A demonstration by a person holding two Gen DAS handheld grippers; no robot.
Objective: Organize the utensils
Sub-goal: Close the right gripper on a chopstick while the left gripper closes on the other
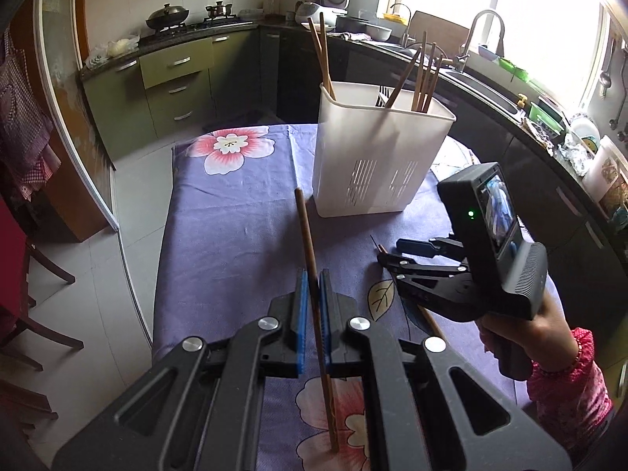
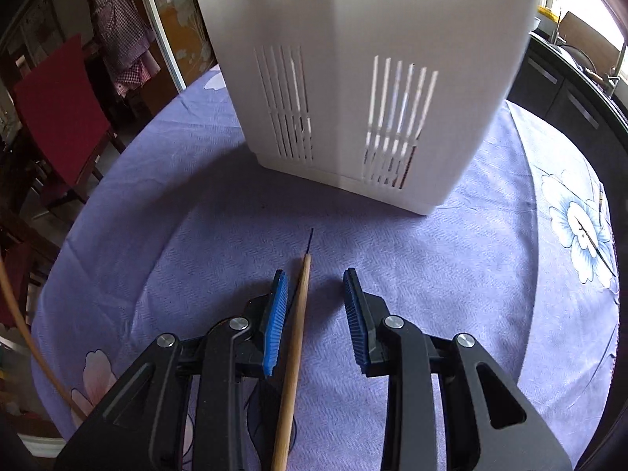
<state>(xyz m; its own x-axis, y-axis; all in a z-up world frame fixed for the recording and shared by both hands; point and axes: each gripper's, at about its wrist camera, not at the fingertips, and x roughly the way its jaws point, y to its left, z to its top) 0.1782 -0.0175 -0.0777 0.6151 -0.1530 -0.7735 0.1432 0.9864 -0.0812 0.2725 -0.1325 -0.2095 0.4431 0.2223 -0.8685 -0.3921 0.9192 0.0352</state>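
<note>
Purple flowered tablecloth (image 1: 235, 216) across mid-frame, one white slotted holder (image 1: 376, 149) upper centre with about seven chopsticks (image 1: 422, 78) upright inside. Left gripper (image 1: 313, 322) at lower centre, clamped tight on one chopstick (image 1: 308, 243). Right gripper (image 2: 316, 314) parted with pads clear, straddling one flat-lying chopstick (image 2: 294, 353) nearer its left pad.

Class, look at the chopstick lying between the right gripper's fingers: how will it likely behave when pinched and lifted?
The chopstick looks like straight, thin wood, so probably stiff and light. Its round shaft may roll on the purple tablecloth if nudged. Being long and slender, it could pivot between the ribbed blue fingers.
</note>
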